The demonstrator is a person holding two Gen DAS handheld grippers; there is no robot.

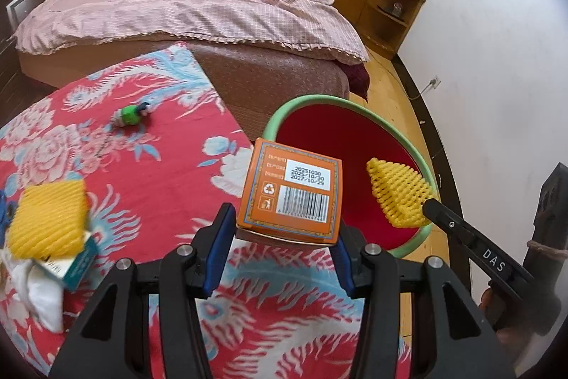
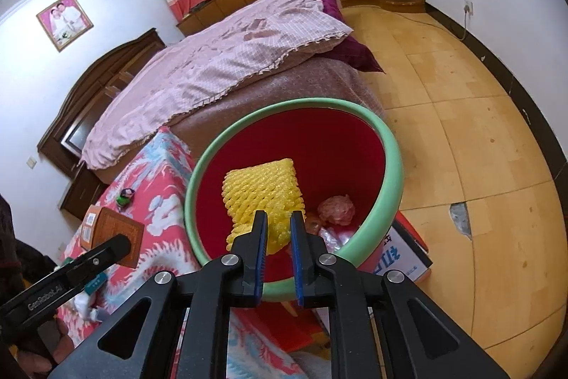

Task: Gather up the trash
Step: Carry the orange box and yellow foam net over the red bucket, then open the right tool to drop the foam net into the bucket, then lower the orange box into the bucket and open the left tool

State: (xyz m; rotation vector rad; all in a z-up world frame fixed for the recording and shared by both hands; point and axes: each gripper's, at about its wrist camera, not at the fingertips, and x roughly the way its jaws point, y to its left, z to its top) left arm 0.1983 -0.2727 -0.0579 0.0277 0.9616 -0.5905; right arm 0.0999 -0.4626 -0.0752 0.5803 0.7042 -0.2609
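My left gripper (image 1: 285, 222) is shut on an orange carton (image 1: 291, 196) with a barcode, held above the table edge beside the bin; it also shows in the right wrist view (image 2: 110, 233). My right gripper (image 2: 278, 219) is shut on a yellow foam net (image 2: 264, 201) and holds it over the red bin with a green rim (image 2: 390, 173). In the left wrist view that net (image 1: 399, 192) hangs over the bin (image 1: 312, 102). A second yellow foam net (image 1: 48, 219), a teal box (image 1: 80, 267) and white tissue (image 1: 39, 297) lie at the table's left.
The table has a red floral cloth (image 1: 142, 166) with a small green toy (image 1: 129, 116) on it. The bin holds pink crumpled trash (image 2: 335, 208) and clear plastic. A bed (image 1: 177, 9) stands behind, a cardboard box (image 2: 401, 254) under the bin, wooden floor (image 2: 461, 130) to the right.
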